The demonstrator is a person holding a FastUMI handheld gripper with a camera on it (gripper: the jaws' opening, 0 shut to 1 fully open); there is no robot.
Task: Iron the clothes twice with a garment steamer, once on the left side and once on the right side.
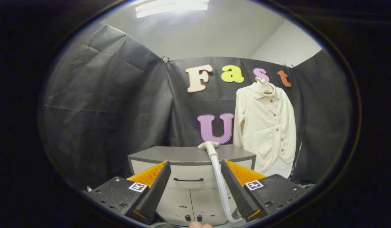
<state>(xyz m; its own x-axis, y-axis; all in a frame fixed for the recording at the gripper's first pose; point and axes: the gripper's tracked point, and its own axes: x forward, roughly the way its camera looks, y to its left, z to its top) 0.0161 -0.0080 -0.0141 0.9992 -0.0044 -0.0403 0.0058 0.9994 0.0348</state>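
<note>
Hand-held gripper [195,177] open; steamer [209,148] on cabinet [170,155].

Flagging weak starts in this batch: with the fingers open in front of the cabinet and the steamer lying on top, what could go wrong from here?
1. The gripper is open and holds nothing; the steamer lies beyond the fingers, nearer one finger, so a straight close may miss.
2. Its hose hangs down the cabinet front between the fingers and could snag.
3. The shirt hangs off to the side, beyond the cabinet; the hose may drag during the swing.
</note>
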